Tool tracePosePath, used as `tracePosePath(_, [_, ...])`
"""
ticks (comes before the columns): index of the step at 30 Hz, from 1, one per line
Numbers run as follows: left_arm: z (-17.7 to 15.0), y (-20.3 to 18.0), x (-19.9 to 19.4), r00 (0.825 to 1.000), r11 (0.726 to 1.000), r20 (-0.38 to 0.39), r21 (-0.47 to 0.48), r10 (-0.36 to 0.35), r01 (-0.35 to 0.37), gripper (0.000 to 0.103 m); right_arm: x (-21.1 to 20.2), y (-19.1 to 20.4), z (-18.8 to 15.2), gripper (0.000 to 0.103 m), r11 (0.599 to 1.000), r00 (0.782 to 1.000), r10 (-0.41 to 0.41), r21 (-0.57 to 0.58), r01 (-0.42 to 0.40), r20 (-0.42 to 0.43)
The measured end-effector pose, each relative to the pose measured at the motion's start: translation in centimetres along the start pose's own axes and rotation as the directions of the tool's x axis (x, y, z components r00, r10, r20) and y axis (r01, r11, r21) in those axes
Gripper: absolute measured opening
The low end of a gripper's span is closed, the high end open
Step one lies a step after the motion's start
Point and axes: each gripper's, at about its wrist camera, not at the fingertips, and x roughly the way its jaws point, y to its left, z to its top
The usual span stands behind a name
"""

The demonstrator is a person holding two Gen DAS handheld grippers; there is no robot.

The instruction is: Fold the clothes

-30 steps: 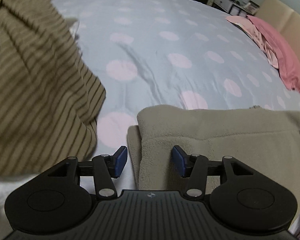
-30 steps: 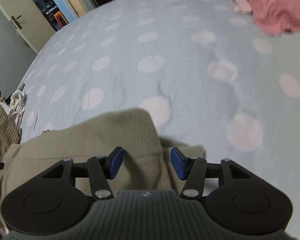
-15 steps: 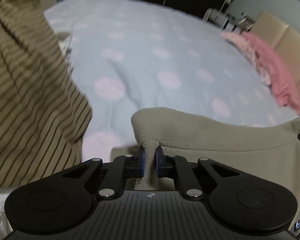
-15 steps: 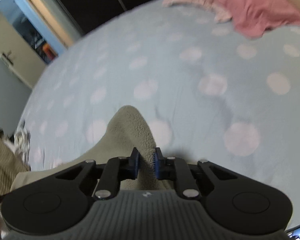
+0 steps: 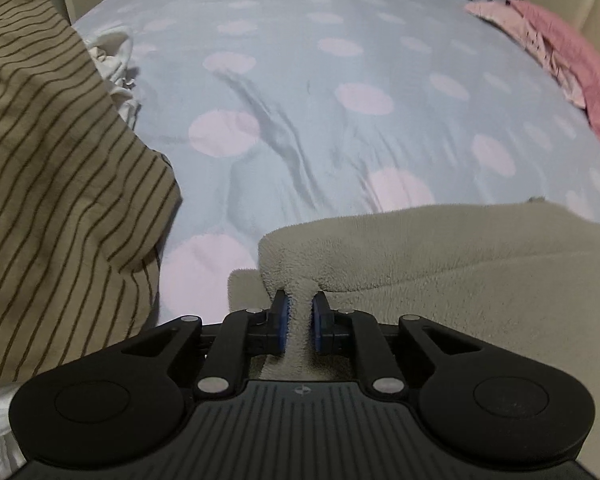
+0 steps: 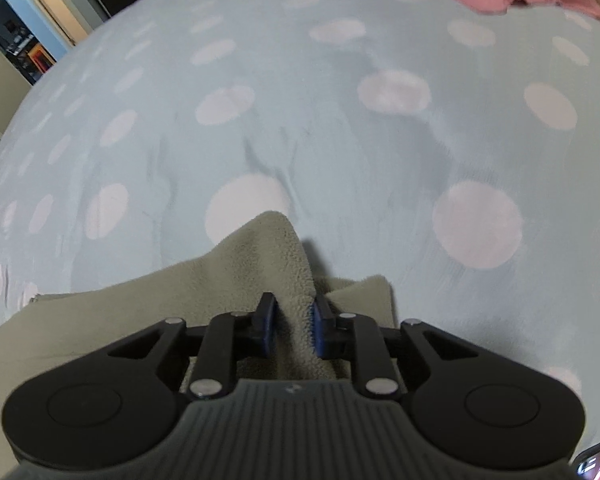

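A beige fleece garment (image 5: 440,264) lies folded on the near part of the spotted bed. My left gripper (image 5: 299,312) pinches a ridge of fleece at the garment's left corner between its blue pads; the jaws are opening slightly with the cloth still pressed. In the right wrist view the fleece (image 6: 228,276) rises in a peak at its right corner. My right gripper (image 6: 293,316) holds that fold between its pads, jaws likewise easing open on the cloth.
A tan striped garment (image 5: 52,184) is heaped at the left, with a crumpled white cloth (image 5: 116,56) behind it. Pink clothes (image 5: 560,52) lie at the far right of the pale blue spotted bedspread (image 5: 300,80). An open doorway (image 6: 20,48) shows far left.
Both grippers were open over the fleece a second ago. They closed on its corners, pulled folds of cloth up, and now sit lower and nearer the bedspread, still gripping.
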Motion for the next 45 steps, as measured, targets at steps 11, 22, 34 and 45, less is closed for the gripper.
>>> tracePosePath(11, [0.1,3.2,-3.8,0.999,0.994,0.036,-0.100,-0.031,0.035,0.053,-3.8,-1.0,-0.6,0.057,0.997,0.998,0.043,-0.068,-0.040,0.036])
tracePosePath(22, [-3.0,5.7,-2.3,0.968,0.943,-0.055,-0.248,-0.244,0.224,0.066,-4.9,-5.4,-3.0,0.074,0.971,0.969,0.174,-0.132,-0.198,-0.174])
tracePosePath(34, [-4.3,8.9,2.5,0.906,0.833,-0.095,-0.443,-0.413,0.333,0.087,-1.2,-6.8,-3.7,0.084,0.965,0.930,0.236,-0.045,-0.258,-0.282])
tracePosePath(45, [-4.7,8.8,3.3,0.888,0.796,-0.044,-0.466,-0.458,0.387,0.077,0.9,-6.0,-3.6,0.065,0.951,0.919,0.294,-0.012,-0.308,-0.261])
